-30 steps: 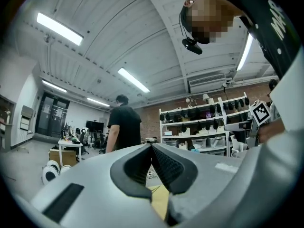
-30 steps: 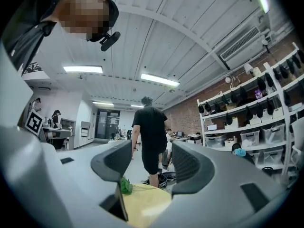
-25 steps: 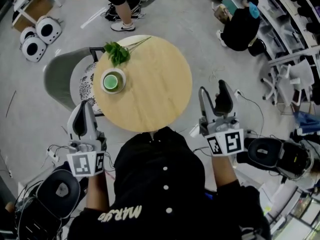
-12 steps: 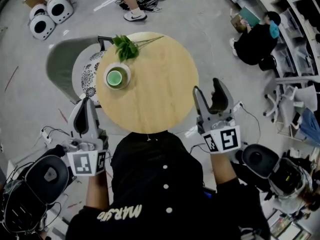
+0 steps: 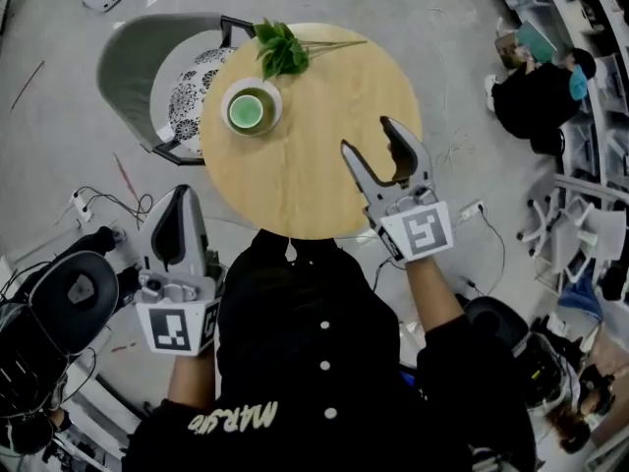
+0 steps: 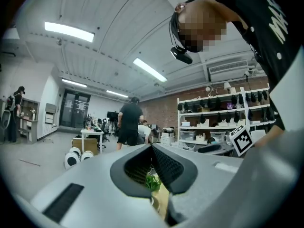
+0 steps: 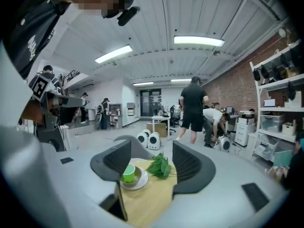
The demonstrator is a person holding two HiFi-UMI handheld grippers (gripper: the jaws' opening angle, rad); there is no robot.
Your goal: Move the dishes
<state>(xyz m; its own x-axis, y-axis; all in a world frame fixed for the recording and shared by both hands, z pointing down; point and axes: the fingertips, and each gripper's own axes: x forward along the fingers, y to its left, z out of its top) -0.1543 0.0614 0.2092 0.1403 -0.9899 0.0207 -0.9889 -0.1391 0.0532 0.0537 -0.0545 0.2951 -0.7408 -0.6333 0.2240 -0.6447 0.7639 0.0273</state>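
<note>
Green cup [image 5: 246,111] on white saucer [image 5: 273,118] is sitting upper left on the table [image 5: 314,170], beside a leaf sprig [image 5: 282,49] | right claw [image 5: 371,138] is hovering mid-frame, spread, empty | left claw [image 5: 179,200] is hanging lower left, pinched together, empty | likely best: gripping saucer rim low, keeping it level.

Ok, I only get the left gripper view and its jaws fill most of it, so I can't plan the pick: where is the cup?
Observer: The green cup sits in a white saucer at the far left of the table, next to the leaves.
Operator: Is the right gripper on it?
Observer: No, the right gripper is open over the table's right side, apart from the cup.
Operator: And mine?
Observer: The left gripper is off the table, out past its near left edge, over the floor.
</note>
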